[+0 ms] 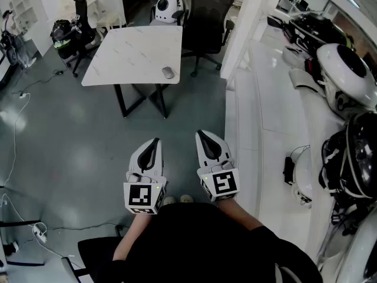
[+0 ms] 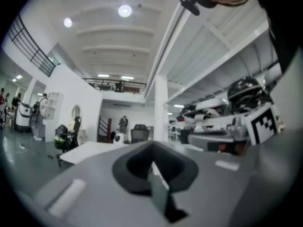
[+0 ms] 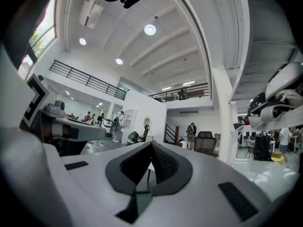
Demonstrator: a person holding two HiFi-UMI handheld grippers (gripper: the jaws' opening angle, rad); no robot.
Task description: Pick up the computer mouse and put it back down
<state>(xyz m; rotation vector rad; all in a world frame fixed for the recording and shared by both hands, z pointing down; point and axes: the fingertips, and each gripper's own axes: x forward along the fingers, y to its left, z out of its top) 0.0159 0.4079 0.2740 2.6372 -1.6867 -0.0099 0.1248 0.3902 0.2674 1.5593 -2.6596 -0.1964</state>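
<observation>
Open workshop hall, grey floor [image 1: 70,140]; white table [image 1: 129,55] standing ahead of the person, dark office chair [image 1: 207,22] at its far side. Item: computer mouse [image 1: 168,72], lying on the table by its near right corner, touched by neither tool. Task status, as judged: not begun; approach, pick-up and set-down all remain, since both tools are well apart from the table. Left gripper [image 1: 155,142]: jaws pressed together, nothing between them, held low in front of the body, pointing level toward the table. Right gripper [image 1: 201,135]: jaws likewise pressed together and empty, beside the left one, roughly parallel, a little farther forward. Left gripper view: table seen far beyond the closed tips
</observation>
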